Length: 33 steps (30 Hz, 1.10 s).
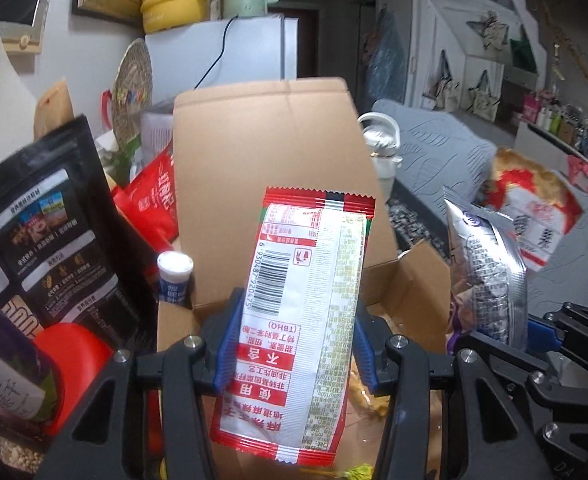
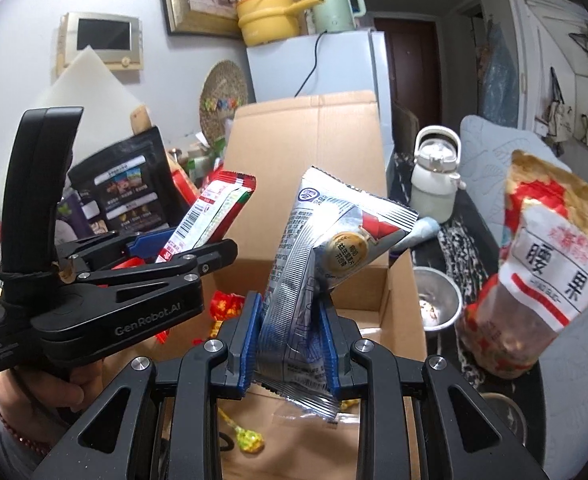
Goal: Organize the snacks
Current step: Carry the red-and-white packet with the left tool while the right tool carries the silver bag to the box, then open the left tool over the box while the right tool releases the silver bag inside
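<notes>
**Red and silver packets held over the cardboard box**

Red-and-white snack packet (image 1: 302, 312) stands clamped between the blue pads of the left gripper (image 1: 294, 344), its lower end cut off behind the gripper body. The right gripper (image 2: 289, 344) pinches one silver packet (image 2: 314, 280), crumpled at the pads. Both hang above one open cardboard box (image 2: 310, 152), ahead of the fingers. Inside the box, small wrapped sweets (image 2: 249, 440) are partly hidden; their count is unclear. One cashew bag (image 2: 534, 264) leans right of the right gripper.

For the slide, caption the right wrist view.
Right gripper holds a crinkled silver foil snack packet above the open brown cardboard box; left gripper carries a red-and-white packet.
</notes>
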### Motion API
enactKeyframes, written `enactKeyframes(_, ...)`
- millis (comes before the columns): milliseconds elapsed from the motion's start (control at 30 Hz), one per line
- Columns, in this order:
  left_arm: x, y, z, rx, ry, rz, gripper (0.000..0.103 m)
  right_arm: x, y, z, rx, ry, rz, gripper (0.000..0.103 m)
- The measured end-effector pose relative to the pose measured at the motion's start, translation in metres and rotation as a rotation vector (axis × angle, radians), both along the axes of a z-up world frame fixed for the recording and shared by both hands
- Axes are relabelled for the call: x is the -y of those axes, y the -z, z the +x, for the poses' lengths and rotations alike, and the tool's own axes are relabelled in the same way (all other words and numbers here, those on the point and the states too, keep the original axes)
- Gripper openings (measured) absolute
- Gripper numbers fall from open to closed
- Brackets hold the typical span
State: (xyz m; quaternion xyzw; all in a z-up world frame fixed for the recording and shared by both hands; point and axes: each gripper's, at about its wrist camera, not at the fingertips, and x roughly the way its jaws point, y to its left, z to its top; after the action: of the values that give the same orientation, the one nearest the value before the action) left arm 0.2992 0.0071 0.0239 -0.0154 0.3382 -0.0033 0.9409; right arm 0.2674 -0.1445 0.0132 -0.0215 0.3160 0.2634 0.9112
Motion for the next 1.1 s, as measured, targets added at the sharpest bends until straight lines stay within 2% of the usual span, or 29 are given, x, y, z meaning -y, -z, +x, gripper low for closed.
enactKeyframes(233,-0.002,0.021,0.02,-0.07,-0.051,0.046,0.048,-0.008,0.018,0.021,-0.064,-0.013,-0.043,0.028)
enactKeyframes(467,-0.007,0.036,0.035,-0.151,-0.085,0.048,0.049,-0.011,0.028,0.032,-0.114,-0.009,-0.059,0.032)
enactKeyframes(500,-0.007,0.038,0.037,-0.165,-0.094,0.055,0.049,-0.011,0.029,0.033,-0.117,-0.002,-0.066,0.034)
enactKeyframes(567,-0.009,0.043,0.04,-0.191,-0.114,0.07,0.05,-0.011,0.03,0.033,-0.12,0.012,-0.079,0.061)
enactKeyframes(600,-0.009,0.045,0.042,-0.203,-0.122,0.083,0.05,-0.009,0.03,0.033,-0.121,0.02,-0.078,0.065)
enactKeyframes(700,-0.013,0.049,0.043,-0.226,-0.138,0.088,0.05,-0.007,0.031,0.032,-0.135,0.035,-0.092,0.065)
enactKeyframes(767,-0.014,0.049,0.042,-0.229,-0.142,0.086,0.062,-0.005,0.032,0.033,-0.148,0.046,-0.099,0.065)
enactKeyframes(800,-0.014,0.048,0.041,-0.226,-0.142,0.087,0.082,-0.005,0.032,0.033,-0.15,0.048,-0.1,0.065)
enactKeyframes(833,-0.013,0.047,0.04,-0.219,-0.141,0.092,0.089,-0.004,0.032,0.032,-0.151,0.053,-0.102,0.065)
enactKeyframes(1100,-0.005,0.033,0.025,-0.193,-0.127,0.117,0.089,-0.003,0.023,0.023,-0.127,0.073,-0.12,0.065)
